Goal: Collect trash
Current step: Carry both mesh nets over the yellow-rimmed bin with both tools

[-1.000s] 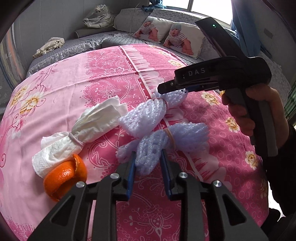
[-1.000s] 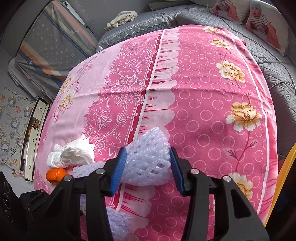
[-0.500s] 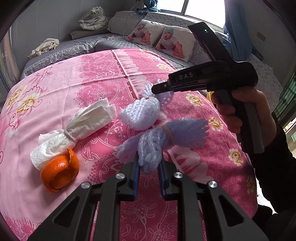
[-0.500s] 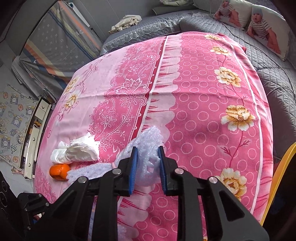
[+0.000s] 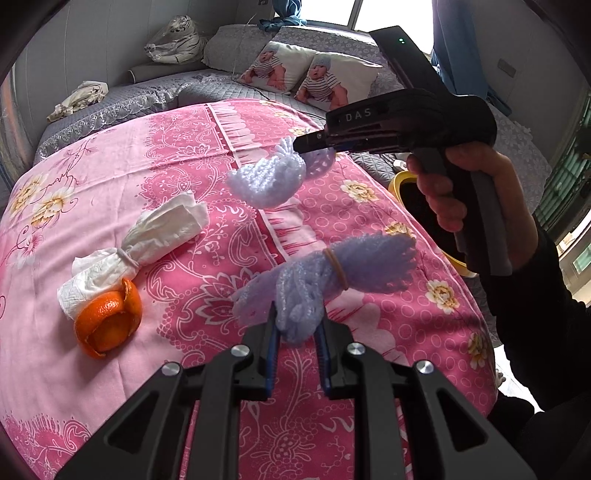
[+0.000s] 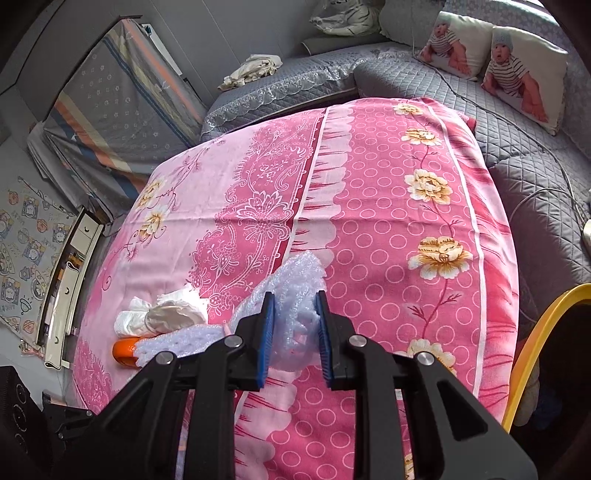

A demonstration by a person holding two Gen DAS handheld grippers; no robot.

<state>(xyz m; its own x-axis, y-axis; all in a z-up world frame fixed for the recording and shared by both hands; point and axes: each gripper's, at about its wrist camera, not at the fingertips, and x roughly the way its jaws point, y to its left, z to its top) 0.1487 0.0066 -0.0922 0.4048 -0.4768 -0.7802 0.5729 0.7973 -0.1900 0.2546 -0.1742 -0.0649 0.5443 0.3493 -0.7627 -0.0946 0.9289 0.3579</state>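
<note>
Jaws pinch foam nets; bin contents unclear.

Daylight is coming through the window behind the grey quilted sofa, where two baby-print cushions are leaning beside a tiger toy

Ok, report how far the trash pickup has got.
Done: nothing visibly binned yet. In hand: the left gripper is clamped on one foam net, and the right gripper on the other foam net, lifted clear. Left: the tissue bundle and orange peel on the pink bedspread.
</note>
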